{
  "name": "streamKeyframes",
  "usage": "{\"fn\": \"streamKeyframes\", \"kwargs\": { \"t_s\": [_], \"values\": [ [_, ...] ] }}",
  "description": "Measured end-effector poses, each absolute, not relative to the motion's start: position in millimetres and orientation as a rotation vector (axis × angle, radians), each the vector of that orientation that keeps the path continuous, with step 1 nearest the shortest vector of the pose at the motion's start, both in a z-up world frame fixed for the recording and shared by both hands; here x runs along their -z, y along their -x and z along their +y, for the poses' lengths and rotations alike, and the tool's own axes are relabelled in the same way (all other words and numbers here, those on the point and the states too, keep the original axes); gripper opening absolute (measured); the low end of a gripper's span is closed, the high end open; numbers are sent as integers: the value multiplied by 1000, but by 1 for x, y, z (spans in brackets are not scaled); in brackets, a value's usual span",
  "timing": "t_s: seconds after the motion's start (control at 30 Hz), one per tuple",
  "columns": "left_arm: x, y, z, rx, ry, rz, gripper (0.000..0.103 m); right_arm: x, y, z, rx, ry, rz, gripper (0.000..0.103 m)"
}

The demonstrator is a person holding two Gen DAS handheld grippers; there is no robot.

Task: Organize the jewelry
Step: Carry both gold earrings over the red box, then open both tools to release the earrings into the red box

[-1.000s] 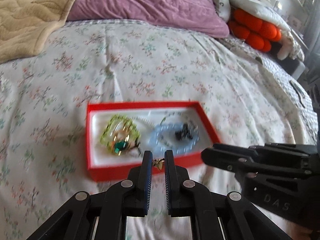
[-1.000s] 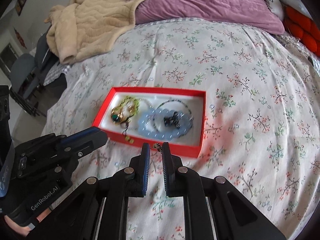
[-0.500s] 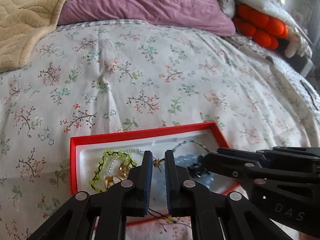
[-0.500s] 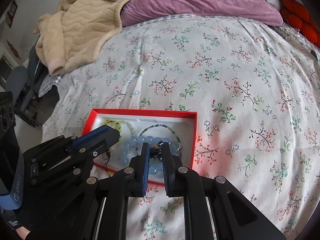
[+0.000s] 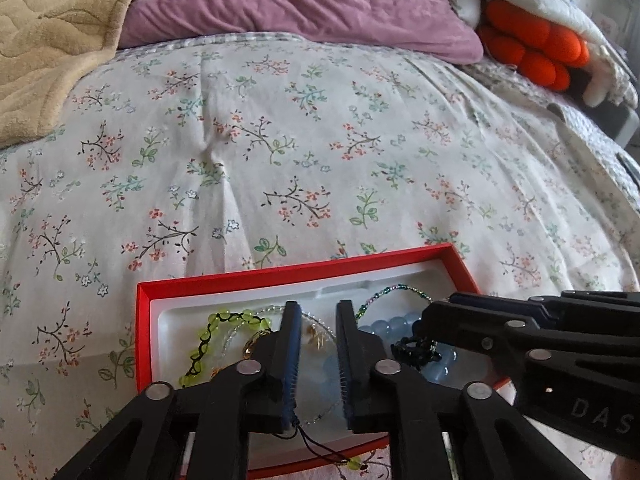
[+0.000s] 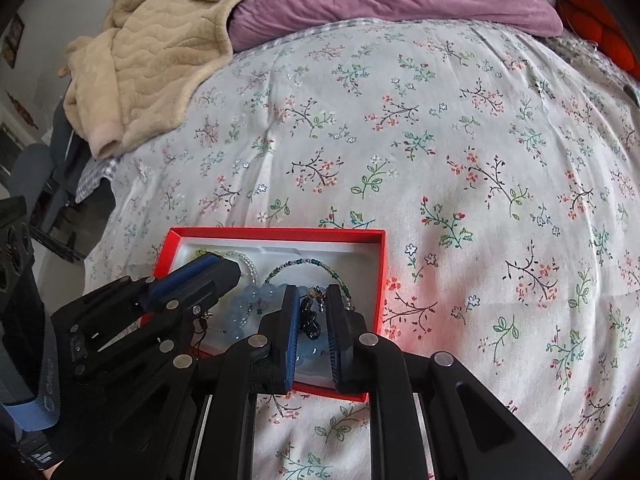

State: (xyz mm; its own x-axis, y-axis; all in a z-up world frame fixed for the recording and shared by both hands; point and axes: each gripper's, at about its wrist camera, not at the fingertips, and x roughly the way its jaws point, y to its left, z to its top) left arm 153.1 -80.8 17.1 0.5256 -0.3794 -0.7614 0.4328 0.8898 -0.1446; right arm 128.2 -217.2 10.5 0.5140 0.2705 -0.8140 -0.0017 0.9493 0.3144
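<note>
left wrist view
bed: floral bedspread (image 5: pixel 320 140), white with small sprigs, a few creases, fills most of the view
head end: purple pillow (image 5: pixel 296 4) across the top, beige blanket (image 5: pixel 48 32) top left, orange cushion (image 5: pixel 532 48) top right with white bedding over it
room: shelving just visible at far top right, too blurred to read
box: red jewelry box (image 5: pixel 288 276) on the bedspread near the bottom edge, white liner, holds green bead bracelet (image 5: pixel 224 320), pale blue bead bracelet (image 5: pixel 396 328), thin bead strand, small gold pieces
left gripper (image 5: pixel 318 344): over the box, jaws opening, narrow gap, nothing pinched; gold pieces lie in the box below the gap
right gripper (image 5: pixel 444 312): comes in from the right over the box's right half; gap not visible from here

right wrist view
bed: same bedspread, beige blanket heaped top left, purple pillow at top
room: floor and dark furniture off the bed's left edge, picture on the wall at far left
box: low centre, open
right gripper (image 6: pixel 312 312): over the box, jaws narrow, small dark charm (image 6: pixel 310 316) between them; cannot tell if the pads press it
left gripper: left of it, tip over the box's left half
</note>
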Motion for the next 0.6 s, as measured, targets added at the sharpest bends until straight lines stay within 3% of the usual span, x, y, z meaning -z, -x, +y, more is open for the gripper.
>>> {"fn": "streamKeyframes", "kwargs": {
  "t_s": [0.2, 0.27, 0.6],
  "values": [
    [-23, -147, -80, 481, -85, 879, 29, -15, -123, -220, -177, -304, 1023, 19],
    [-25, -144, -79, 478, -94, 873, 39, -17, -121, -220, -179, -303, 1020, 23],
    [-42, -118, -66, 418, -144, 865, 54, -36, -94, -231, -186, -301, 1000, 34]
  ]
}}
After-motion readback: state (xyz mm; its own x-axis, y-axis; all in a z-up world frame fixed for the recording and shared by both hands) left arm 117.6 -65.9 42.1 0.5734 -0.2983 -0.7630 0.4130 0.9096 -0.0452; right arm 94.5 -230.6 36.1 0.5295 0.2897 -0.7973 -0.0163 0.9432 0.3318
